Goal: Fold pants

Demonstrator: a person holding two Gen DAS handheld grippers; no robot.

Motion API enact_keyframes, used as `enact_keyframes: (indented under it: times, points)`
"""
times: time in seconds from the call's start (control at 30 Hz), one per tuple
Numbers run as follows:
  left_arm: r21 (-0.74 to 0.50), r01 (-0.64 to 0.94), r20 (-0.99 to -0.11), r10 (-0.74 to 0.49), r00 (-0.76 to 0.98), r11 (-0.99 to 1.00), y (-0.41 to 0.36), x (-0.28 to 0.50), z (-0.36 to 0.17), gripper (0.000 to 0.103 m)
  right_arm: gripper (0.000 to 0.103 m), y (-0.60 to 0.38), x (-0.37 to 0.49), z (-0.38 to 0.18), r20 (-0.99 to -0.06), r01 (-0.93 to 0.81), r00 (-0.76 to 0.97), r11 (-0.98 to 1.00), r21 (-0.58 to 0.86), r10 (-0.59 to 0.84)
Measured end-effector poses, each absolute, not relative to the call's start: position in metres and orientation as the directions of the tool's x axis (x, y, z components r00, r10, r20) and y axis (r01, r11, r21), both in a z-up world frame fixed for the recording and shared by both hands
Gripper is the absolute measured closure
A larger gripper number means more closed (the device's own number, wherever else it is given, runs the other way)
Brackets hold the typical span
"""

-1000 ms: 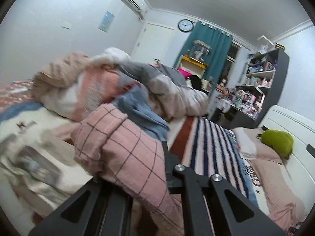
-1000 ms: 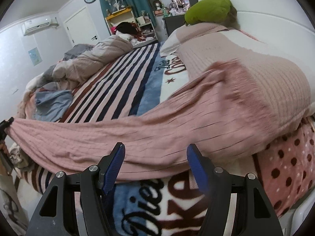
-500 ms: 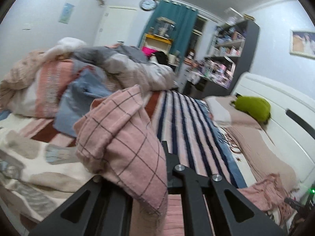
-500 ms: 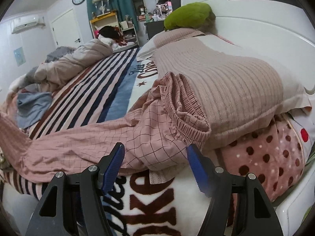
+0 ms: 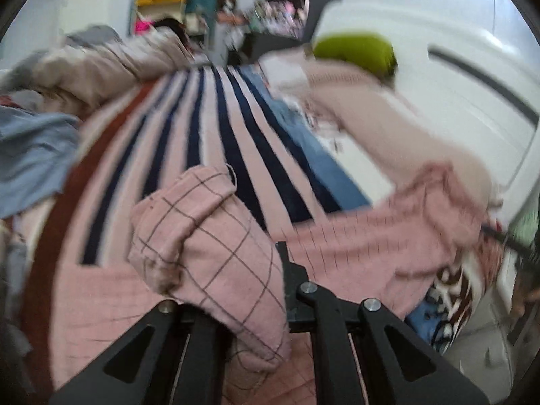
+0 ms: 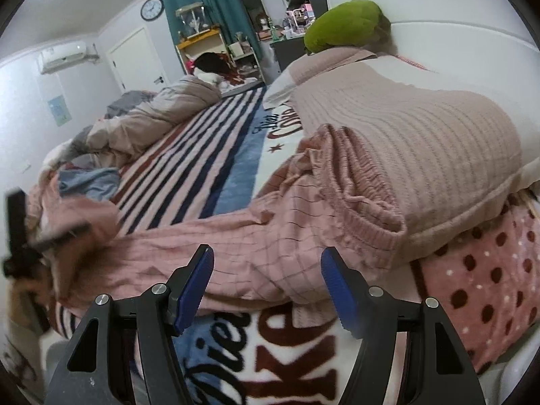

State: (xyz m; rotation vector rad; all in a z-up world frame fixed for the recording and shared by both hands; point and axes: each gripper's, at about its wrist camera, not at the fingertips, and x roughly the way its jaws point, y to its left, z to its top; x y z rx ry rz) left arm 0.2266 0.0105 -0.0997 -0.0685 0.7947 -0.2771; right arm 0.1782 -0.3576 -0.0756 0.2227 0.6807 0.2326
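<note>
The pink checked pants (image 6: 270, 236) lie stretched across the bed, their gathered waistband (image 6: 354, 182) bunched against a beige ribbed pillow (image 6: 422, 141). My left gripper (image 5: 246, 290) is shut on the leg end of the pants (image 5: 209, 236), which drapes over its jaws; the rest of the pants (image 5: 388, 236) trail off to the right. It shows blurred at the left edge of the right wrist view (image 6: 20, 236). My right gripper (image 6: 266, 283) is open and empty, just in front of the pants near the waist.
The bed has a striped blanket (image 6: 202, 155) with lettering near the front edge (image 6: 270, 354). A crumpled duvet (image 6: 162, 111), a blue garment (image 6: 87, 182), a green cushion (image 6: 344, 23), a polka-dot pillow (image 6: 479, 290) and the white headboard (image 6: 455, 27) surround it.
My left gripper has swung right with the leg end, toward the waist. The right gripper has let go of the waistband, which dropped against the pillow, and stays open.
</note>
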Motion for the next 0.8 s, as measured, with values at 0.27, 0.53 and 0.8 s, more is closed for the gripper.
enact_keyframes:
  times: [0.27,0.53,0.8]
  points:
    - [-0.246,0.29,-0.751,-0.371,0.546,0.925,0.009,0.207,-0.128,0.047,0.04,-0.317,0.189,-0.082,-0.594,-0.224,0.719,0.929,0.294,0.361]
    - [-0.223,0.186,-0.68,-0.29,0.673,0.957,0.056,0.16,-0.099,0.046,0.034,-0.238,0.207,-0.094,-0.592,-0.364,0.62,0.857,0.364,0.515]
    - [-0.246,0.023,-0.639,-0.18,0.748,0.969,0.129,0.13,-0.1,0.046,0.017,-0.152,0.222,-0.119,-0.618,-0.462,0.486,0.782,0.417,0.617]
